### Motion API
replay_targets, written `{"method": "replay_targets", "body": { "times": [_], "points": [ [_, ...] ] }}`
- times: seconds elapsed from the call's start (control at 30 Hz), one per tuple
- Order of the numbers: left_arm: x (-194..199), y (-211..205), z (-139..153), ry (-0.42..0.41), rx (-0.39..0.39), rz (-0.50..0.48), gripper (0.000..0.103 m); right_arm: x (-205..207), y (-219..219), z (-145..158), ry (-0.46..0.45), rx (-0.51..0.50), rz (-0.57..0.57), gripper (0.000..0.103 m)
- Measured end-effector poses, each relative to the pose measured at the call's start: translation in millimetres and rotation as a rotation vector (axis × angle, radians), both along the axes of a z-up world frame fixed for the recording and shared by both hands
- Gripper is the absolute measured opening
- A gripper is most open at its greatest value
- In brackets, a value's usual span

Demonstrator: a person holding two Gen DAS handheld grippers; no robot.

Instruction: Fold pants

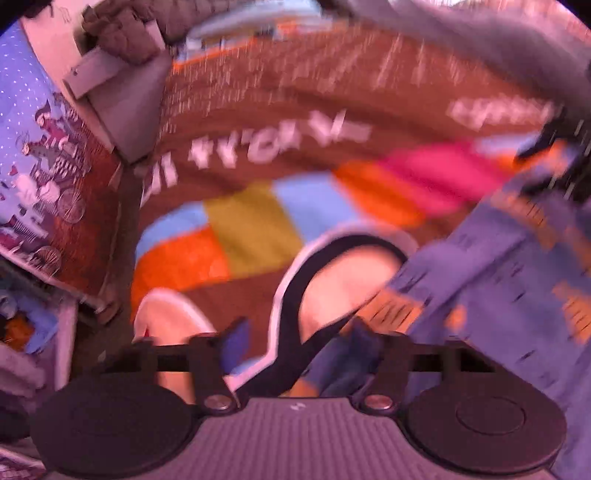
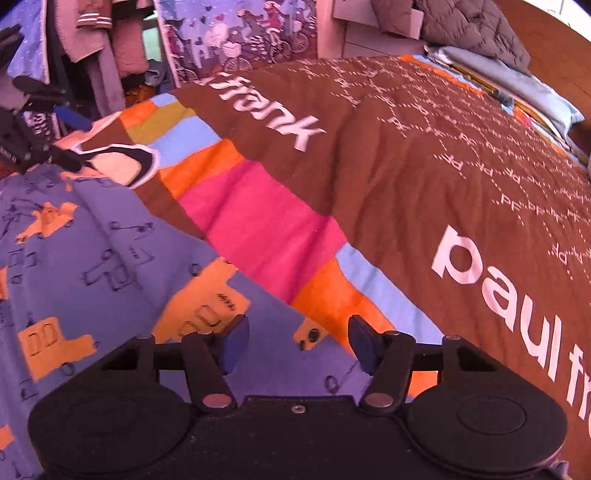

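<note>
Brown bedding covered the bed: a bedspread (image 2: pixel 388 155) with white lettering, small dotted marks and a band of orange, pink, blue and olive blocks (image 2: pixel 255 218). At the far end lay a grey quilted jacket (image 2: pixel 469 26) on folded blue cloth, and a curtain printed with cyclists (image 2: pixel 243 40) hung beyond the bed's edge, beside hanging clothes (image 2: pixel 107 40).

Blue pants (image 2: pixel 92 258) with orange truck shapes and thin line drawings lay spread on the near side of the bedspread, partly over the coloured band.

From the right wrist view, the right tool (image 2: pixel 295 343) hovered over the edge of the pants, its blue-padded fingers (image 2: pixel 232 343) apart with cloth seen in the gap beneath them; no pad pressed on the fabric, so it stood released.

The left wrist view was heavily blurred. The left tool (image 1: pixel 295 343) had its fingers apart too, the pants (image 1: pixel 498 280) off to its right; blue cloth showed near one pad, but whether anything was pinched I could not tell. In the right view, the left tool (image 2: pixel 33 144) appeared at the far corner of the pants.
</note>
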State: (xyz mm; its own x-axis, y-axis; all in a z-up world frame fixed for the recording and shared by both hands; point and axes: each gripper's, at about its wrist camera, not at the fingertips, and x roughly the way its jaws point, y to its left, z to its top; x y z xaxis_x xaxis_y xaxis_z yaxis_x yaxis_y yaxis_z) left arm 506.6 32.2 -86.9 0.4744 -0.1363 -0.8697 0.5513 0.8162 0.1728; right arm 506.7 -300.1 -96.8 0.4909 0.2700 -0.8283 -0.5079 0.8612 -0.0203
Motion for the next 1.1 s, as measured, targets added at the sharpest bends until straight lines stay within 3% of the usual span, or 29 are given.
{"method": "replay_targets", "body": {
  "times": [0.03,0.07,0.1,0.17,0.2,0.23,0.3,0.33,0.43,0.53,0.63,0.73,0.87,0.97,1.1],
  "points": [
    [-3,-2,-2,-0.009,0.007,-0.010,0.053,2,-1,-2,0.003,-0.003,-0.011,0.062],
    [-6,-4,-2,-0.006,0.013,-0.032,0.039,4,-3,-4,0.010,0.008,-0.022,0.060],
    [-7,-7,-1,0.009,0.012,-0.061,0.020,5,-4,-7,0.018,0.020,-0.027,0.056],
    [-8,-12,0,0.053,0.007,-0.075,0.004,6,-3,-10,0.024,0.034,-0.031,0.048],
    [-9,-16,1,0.063,0.023,-0.067,0.000,4,-2,-10,0.026,0.035,-0.029,0.039],
    [-9,-20,2,0.062,0.042,-0.065,0.000,3,1,-9,0.029,0.032,-0.016,0.032],
    [-14,-29,7,0.031,0.089,-0.062,0.000,-1,6,-5,0.047,0.014,0.016,0.004],
    [-19,-33,11,0.003,0.115,-0.060,0.000,-3,9,-4,0.049,-0.007,0.030,0.001],
    [-23,-41,28,-0.088,0.193,0.005,0.000,-12,20,9,-0.006,-0.076,0.068,0.000],
    [-20,-43,46,-0.163,0.193,0.097,0.000,-19,26,34,-0.132,-0.096,0.050,0.000],
    [-9,-46,46,-0.245,0.217,0.147,0.000,-9,31,48,-0.212,-0.101,-0.017,0.000],
    [10,-44,23,-0.210,0.230,0.196,0.000,10,42,38,-0.223,-0.104,-0.072,0.000],
    [25,-31,-8,-0.162,0.270,0.283,0.000,28,57,-2,-0.143,-0.165,-0.095,0.000],
    [24,-14,-2,-0.171,0.194,0.316,0.000,26,58,-7,-0.146,-0.158,-0.111,0.001],
    [14,4,16,-0.149,0.091,0.329,0.000,21,50,11,-0.175,-0.116,-0.124,0.001]
  ]
}}
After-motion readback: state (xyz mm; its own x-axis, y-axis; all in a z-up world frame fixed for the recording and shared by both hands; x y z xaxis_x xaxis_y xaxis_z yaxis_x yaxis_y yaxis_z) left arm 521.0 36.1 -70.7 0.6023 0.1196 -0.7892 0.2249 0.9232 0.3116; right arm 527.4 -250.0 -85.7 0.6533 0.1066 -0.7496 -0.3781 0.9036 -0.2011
